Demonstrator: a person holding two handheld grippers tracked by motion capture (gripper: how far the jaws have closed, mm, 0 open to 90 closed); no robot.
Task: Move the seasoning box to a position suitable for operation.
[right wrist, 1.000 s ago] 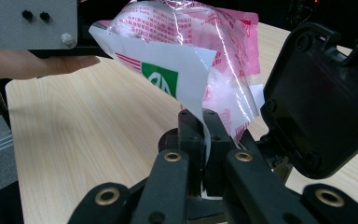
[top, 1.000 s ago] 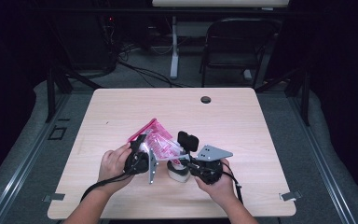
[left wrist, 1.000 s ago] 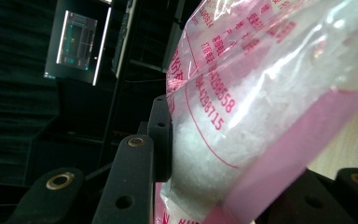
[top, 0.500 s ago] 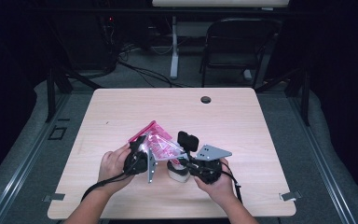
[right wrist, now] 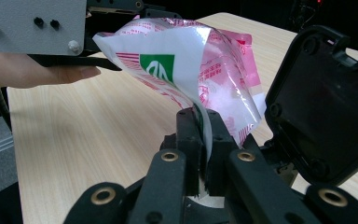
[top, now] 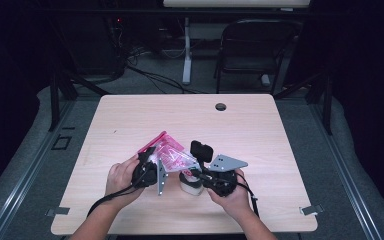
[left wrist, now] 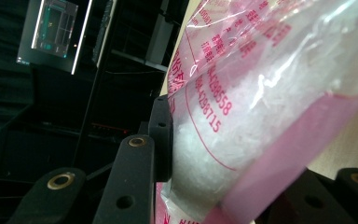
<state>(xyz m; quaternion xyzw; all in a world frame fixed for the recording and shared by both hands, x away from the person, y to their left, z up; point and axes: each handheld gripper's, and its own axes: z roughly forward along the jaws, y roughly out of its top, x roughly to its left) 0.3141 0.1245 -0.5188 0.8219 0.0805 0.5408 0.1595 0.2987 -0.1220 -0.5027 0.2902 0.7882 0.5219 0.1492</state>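
On the light wooden surface (top: 130,125), ringed by a dark room, a pink-printed plastic bag (top: 172,156) hung between both hands, the left gripper (top: 152,167) clamped on its bulging side and the right gripper (right wrist: 204,122) pinched tight on its thin edge.

Glossy plastic bag (top: 169,152), matt wooden table (top: 260,125)
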